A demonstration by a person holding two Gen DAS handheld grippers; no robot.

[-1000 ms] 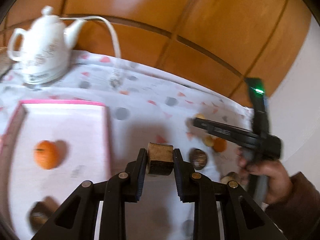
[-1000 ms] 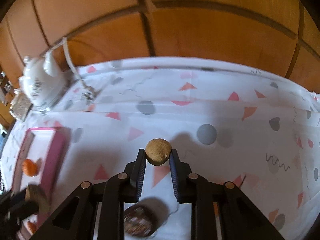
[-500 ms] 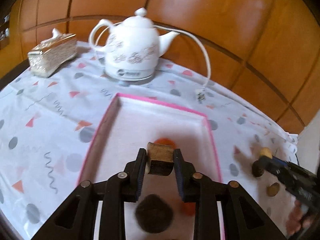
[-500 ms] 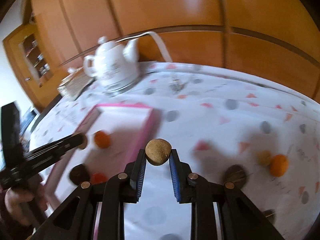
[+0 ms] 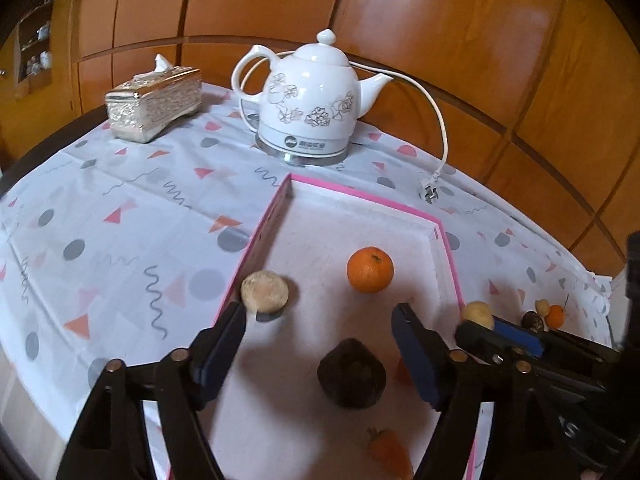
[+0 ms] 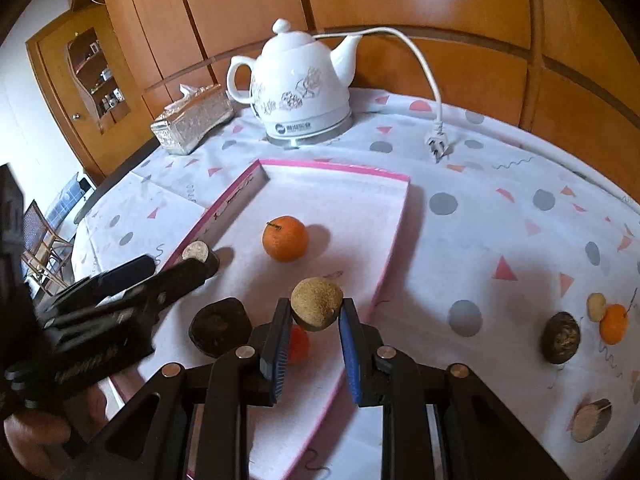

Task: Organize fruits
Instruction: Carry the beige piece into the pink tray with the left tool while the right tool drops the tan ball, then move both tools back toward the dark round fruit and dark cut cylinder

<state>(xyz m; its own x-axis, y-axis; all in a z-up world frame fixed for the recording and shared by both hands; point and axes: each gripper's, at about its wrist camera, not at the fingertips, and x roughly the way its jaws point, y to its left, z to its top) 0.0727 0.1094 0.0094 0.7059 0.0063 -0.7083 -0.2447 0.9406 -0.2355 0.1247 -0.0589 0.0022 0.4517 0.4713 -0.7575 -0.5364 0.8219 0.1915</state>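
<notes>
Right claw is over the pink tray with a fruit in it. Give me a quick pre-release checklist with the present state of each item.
1. Round tan fruit clamped between the right claw pads: ok.
2. Fruit above the pink tray, inside its near edge: ok.
3. Landing spot free: not ok, a small red-orange fruit lies directly under the claw.
4. Left claw out of the way: not ok, it is over the same tray, jaws opening with nothing between them.
5. Cut brown piece let go and resting in the tray: ok.
6. Orange and dark fruit lying apart from the drop point: ok.
</notes>
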